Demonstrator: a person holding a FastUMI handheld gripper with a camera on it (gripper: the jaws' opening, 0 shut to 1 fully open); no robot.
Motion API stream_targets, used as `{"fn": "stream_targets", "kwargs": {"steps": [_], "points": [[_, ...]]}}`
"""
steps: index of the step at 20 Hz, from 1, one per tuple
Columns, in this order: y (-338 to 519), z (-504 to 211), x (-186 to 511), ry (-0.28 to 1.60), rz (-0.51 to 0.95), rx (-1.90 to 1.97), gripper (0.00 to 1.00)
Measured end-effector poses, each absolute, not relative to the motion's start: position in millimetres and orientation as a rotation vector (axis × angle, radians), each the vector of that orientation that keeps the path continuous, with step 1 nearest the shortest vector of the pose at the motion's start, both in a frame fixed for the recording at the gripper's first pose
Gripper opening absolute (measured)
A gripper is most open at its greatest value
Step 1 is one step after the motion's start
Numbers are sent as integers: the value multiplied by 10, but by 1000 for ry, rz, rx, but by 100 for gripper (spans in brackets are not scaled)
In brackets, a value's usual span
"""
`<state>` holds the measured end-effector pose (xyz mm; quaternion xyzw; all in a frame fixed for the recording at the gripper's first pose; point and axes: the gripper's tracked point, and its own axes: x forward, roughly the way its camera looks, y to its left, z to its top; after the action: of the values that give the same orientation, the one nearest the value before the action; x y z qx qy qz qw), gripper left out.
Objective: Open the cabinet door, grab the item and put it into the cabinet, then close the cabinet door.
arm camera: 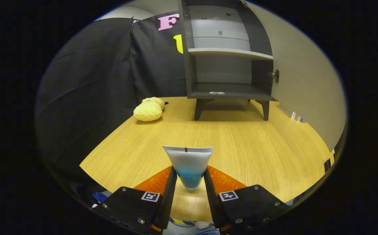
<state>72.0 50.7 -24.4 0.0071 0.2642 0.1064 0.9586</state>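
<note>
A white tube with a blue lower part point(189, 164) stands between my fingers, crimped end pointing away from me. My gripper point(189, 174) is shut on it, one finger pressing each side, above the wooden table point(241, 147). Beyond the fingers, at the table's far side, stands the dark cabinet point(224, 65) on short legs. Its door point(293, 81) is swung open to the right, with a latch point(275, 75) at its edge. Inside I see a pale middle shelf point(229, 53) and a dark bottom shelf point(228, 89) with a small light object point(217, 93) lying on it.
A yellow plush toy point(149, 109) lies on the table left of the cabinet, near the black cloth wall point(94, 85). Broad bare tabletop stretches between the tube and the cabinet's legs.
</note>
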Motion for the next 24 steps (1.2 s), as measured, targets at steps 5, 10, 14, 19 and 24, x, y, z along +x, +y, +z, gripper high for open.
{"fn": "stream_targets", "kwargs": {"steps": [5, 10, 14, 19, 24], "points": [[459, -73, 857, 484, 209, 13, 51], [407, 107, 1038, 426, 200, 16, 51], [348, 253, 1158, 394, 190, 11, 51], [305, 443, 1353, 337, 196, -6, 51], [294, 603, 1514, 300, 198, 4, 51]]}}
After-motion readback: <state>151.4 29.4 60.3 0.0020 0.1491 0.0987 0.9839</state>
